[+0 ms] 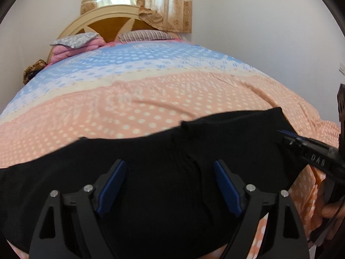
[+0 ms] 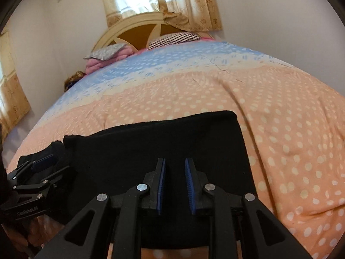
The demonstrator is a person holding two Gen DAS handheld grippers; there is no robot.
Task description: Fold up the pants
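Here, on my left wrist view, the left gripper (image 1: pixel 169 168) fills the bottom of the frame, its two blue ribbed pads (image 1: pixel 226 186) spread wide with nothing between them but the black pants (image 1: pixel 151 151) lying underneath. I cannot tell whether the tips touch the cloth. The pants run as one dark band across the lower half of that frame, cut off at the left edge and hidden below by the gripper's black linkages. The fabric reads as matte and smooth, with a soft crease running down its middle; its folds are hard to make out against the black. At the right edge the right gripper (image 1: pixel 286 135) reaches in sideways onto the end of the pants, its tip partly lost against the cloth, and part of a hand (image 1: pixel 332 209) shows at the lower right.

In the right wrist view, the left gripper (image 2: pixel 46 161) sits at the lower left, one blue pad visible against a bunched end of the pants (image 2: pixel 161 140). The pants form a roughly rectangular black panel in the lower centre, flat on the bedspread (image 2: pixel 280 129). My right gripper (image 2: pixel 175 168) stands over it with its two pads only narrowly apart and nothing caught between them.

The bedspread is peach with white dots, turning to a blue band toward the top. Two pillows show at the arched wooden headboard (image 2: pixel 138 30), with a beige curtain (image 2: pixel 172 4) above.
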